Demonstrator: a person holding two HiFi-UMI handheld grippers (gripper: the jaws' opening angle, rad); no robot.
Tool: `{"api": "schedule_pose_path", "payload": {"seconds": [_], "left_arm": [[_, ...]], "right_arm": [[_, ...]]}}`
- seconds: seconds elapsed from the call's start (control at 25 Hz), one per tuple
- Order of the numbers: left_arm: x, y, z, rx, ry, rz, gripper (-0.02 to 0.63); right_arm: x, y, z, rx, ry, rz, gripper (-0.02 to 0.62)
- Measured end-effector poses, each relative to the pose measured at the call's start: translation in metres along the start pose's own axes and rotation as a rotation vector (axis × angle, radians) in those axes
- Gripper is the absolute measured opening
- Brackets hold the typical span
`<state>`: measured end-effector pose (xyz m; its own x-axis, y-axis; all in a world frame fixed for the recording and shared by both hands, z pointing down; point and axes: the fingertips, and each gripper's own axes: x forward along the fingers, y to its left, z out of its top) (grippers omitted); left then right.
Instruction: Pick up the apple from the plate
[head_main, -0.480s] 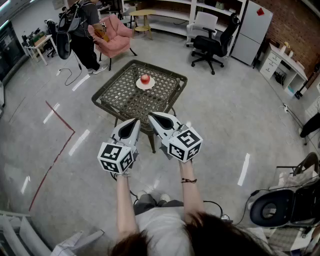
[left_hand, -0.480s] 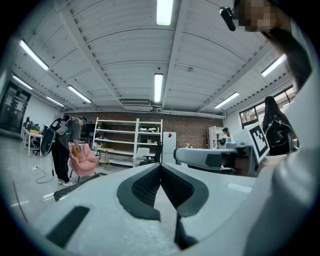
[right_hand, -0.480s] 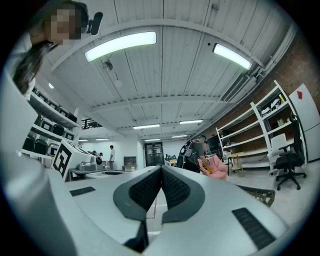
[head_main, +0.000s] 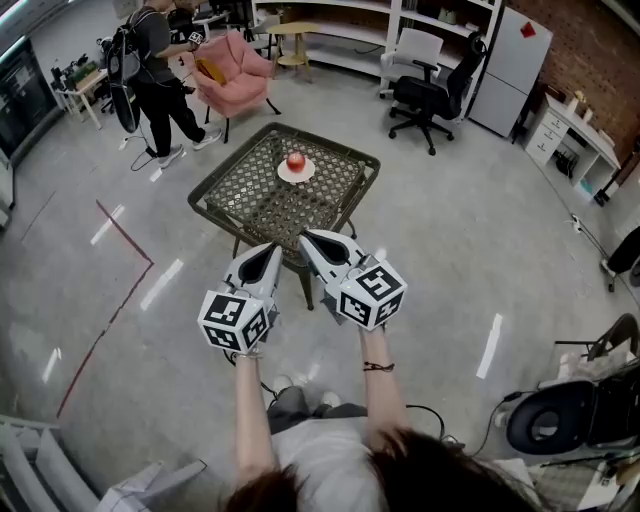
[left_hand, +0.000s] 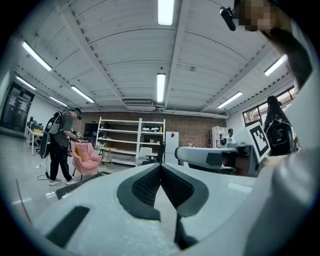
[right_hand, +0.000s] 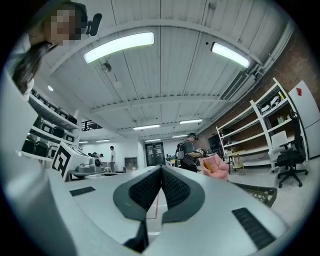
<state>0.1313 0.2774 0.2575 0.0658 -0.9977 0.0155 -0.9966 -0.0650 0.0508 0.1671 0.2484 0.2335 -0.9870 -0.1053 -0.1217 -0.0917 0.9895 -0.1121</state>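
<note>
A red apple (head_main: 296, 160) rests on a small white plate (head_main: 297, 172) at the far side of a dark metal mesh table (head_main: 250, 200) in the head view. Both grippers are held side by side in front of the table's near edge, well short of the apple. My left gripper (head_main: 272, 244) is shut with nothing between its pads. My right gripper (head_main: 305, 237) is shut and empty too, its tips meeting in the right gripper view. Neither gripper view shows the apple; only a corner of the table (right_hand: 260, 191) shows past the right gripper.
A person with a backpack (head_main: 150, 70) stands beside a pink armchair (head_main: 232, 68) beyond the table. A black office chair (head_main: 432, 95), white shelving (head_main: 340, 40) and a white cabinet (head_main: 508, 65) line the back. Red tape (head_main: 120, 290) marks the grey floor at left.
The view has shifted slightly, so the table and apple sit a touch nearer. The person at the back has stepped left. Both grippers keep their pose, still shut.
</note>
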Motion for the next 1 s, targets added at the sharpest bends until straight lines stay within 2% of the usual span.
{"api": "schedule_pose_path", "payload": {"seconds": [0.48,0.64,1.0], "left_arm": [[0.022,0.039,-0.011,-0.036,-0.005,-0.036,0.011],[0.045,0.062,-0.023,-0.039,0.008,-0.082,0.011],[0.080,0.134,-0.019,-0.066,0.047,-0.205,0.011]], "right_arm": [[0.036,-0.023,-0.019,0.039,0.018,-0.050,0.009],[0.055,-0.050,-0.029,0.043,0.014,-0.106,0.009],[0.124,-0.084,-0.038,0.078,0.015,-0.225,0.009]]}}
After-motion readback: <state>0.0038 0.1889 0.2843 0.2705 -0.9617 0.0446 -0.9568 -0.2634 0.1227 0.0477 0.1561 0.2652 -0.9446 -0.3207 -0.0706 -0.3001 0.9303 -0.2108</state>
